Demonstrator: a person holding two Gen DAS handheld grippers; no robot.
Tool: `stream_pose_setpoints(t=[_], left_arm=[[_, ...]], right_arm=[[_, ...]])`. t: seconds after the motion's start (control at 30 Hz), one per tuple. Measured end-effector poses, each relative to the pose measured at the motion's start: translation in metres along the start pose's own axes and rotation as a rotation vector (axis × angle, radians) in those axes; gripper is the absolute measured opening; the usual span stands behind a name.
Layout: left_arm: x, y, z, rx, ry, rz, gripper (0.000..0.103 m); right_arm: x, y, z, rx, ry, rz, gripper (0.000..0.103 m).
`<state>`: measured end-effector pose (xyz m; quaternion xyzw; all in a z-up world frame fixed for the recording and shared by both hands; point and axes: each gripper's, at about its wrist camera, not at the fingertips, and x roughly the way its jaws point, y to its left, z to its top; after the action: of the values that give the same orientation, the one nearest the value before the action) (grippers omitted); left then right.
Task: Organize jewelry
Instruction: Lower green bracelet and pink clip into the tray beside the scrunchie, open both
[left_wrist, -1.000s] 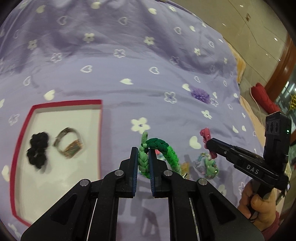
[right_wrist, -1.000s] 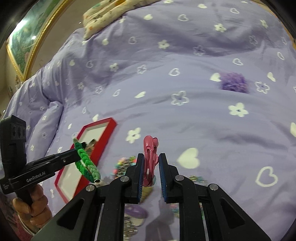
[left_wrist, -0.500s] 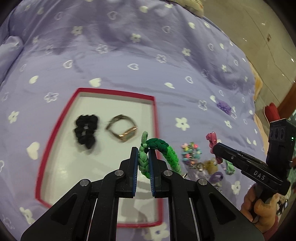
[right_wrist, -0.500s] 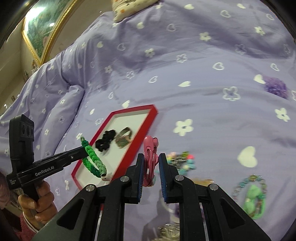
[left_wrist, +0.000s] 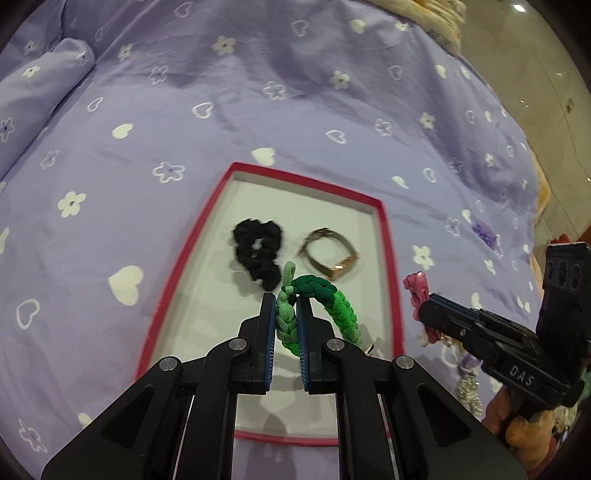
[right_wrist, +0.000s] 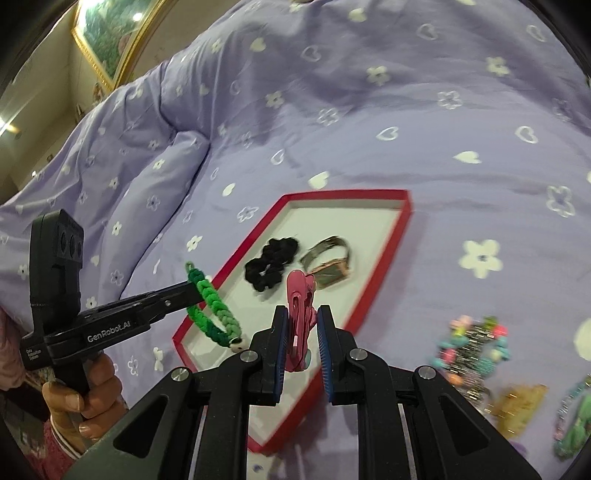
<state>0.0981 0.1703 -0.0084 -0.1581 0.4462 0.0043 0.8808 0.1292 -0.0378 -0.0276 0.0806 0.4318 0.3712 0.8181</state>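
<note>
Gripping a green braided bracelet (left_wrist: 334, 306) between its pads, the left claw (left_wrist: 286, 325) hangs over the near part of a red-rimmed tray (left_wrist: 388, 236) that lies on a purple bedspread (left_wrist: 147, 122) printed with white hearts and flowers — the braid loops out to the right of the fingers and dangles above the tray's white floor. Inside the tray, further back, lie a black scrunchie (left_wrist: 258, 254) and, just beside it on the right, a gold-toned bangle (left_wrist: 332, 254). To the right again, the right claw (right_wrist: 300, 332) pinches a pink hair clip (right_wrist: 301, 306) upright, held over the tray's right rim. Beyond that rim, on the bedspread, sits a loose heap of beaded jewelry (right_wrist: 476, 343) — blurred, so its pieces cannot be told apart.
</note>
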Motion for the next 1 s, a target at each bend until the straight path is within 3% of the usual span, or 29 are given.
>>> stream_pose_setpoints(t=[0.47,1.0], left_arm=[[0.054,0.031,0.010,-0.019,0.085,0.056,0.009],[0.078,0.034,0.008,-0.001,0.136,0.108,0.015]], right_arm=[[0.068,0.011,0.004,-0.048,0.124,-0.037,0.016],[0.090,0.020,0.006,-0.179,0.204,-0.122,0.017]])
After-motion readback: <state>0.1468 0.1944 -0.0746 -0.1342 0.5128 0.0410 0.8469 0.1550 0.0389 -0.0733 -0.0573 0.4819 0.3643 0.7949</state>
